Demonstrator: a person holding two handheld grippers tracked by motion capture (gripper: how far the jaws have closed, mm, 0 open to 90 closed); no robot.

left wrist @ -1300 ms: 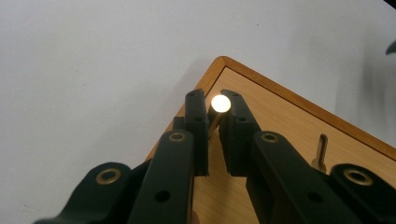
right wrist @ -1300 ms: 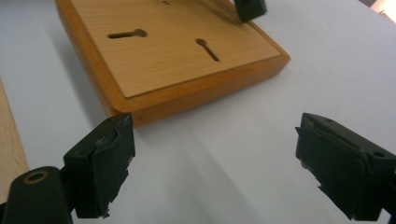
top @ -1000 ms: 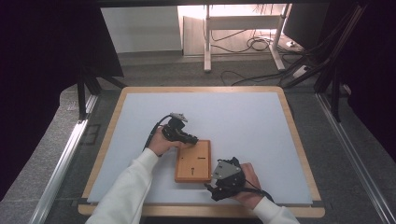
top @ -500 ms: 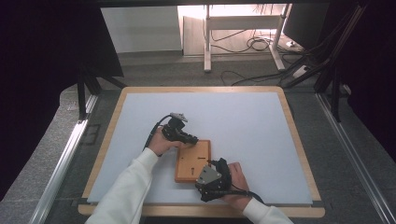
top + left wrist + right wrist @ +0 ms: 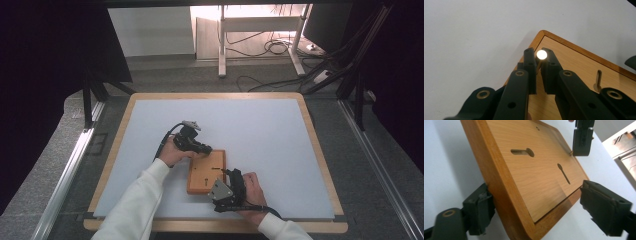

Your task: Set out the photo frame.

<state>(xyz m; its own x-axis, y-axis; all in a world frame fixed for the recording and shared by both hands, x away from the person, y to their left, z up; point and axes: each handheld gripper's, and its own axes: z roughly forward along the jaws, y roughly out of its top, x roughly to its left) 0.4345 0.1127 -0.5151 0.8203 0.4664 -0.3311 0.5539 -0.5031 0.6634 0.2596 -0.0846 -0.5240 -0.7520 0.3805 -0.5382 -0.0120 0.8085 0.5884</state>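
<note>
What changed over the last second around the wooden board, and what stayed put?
The right tongs shifted left along the near edge of the flat wooden board with keyhole slots, and their jaws have just been closing, with the board's corner between them; I cannot tell if both pads press yet. The left tongs stayed shut on the small round-headed metal pin at the far corner. The board did not move.

You see a honey-brown wooden board (image 5: 206,172) with a darker orange rim, lying on the pale grey-blue table (image 5: 260,130) framed in light wood; both grippers' jaws are black.
</note>
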